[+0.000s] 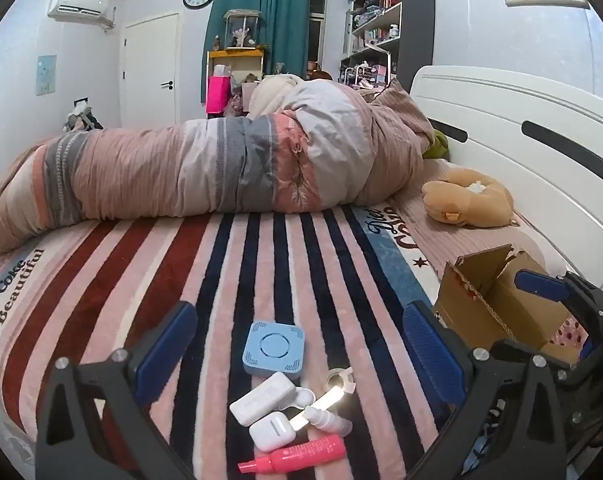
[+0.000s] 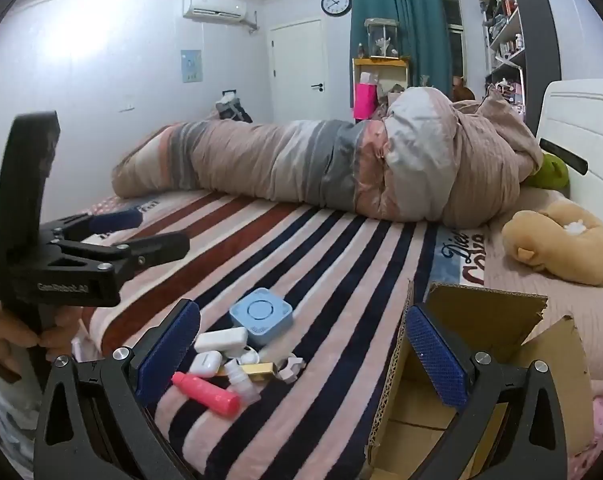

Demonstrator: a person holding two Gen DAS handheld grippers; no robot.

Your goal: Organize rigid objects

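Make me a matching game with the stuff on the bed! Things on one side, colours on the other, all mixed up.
Things:
1. square gadget
2. marker-shaped tube
3. earbud case
4. open box

Colours:
A. white
B. brown cardboard
C. light blue
D. bright pink

Pairs: 1-C, 2-D, 3-A, 4-B

The small things lie in one pile on the striped blanket; the open box sits to the right of them.

A striped bed point(image 1: 261, 248) bears a rolled duvet point(image 1: 221, 168); beyond stand pale walls point(image 2: 101, 60), teal curtains point(image 1: 261, 20), a white door point(image 2: 297, 68) and a bookshelf point(image 1: 381, 20).
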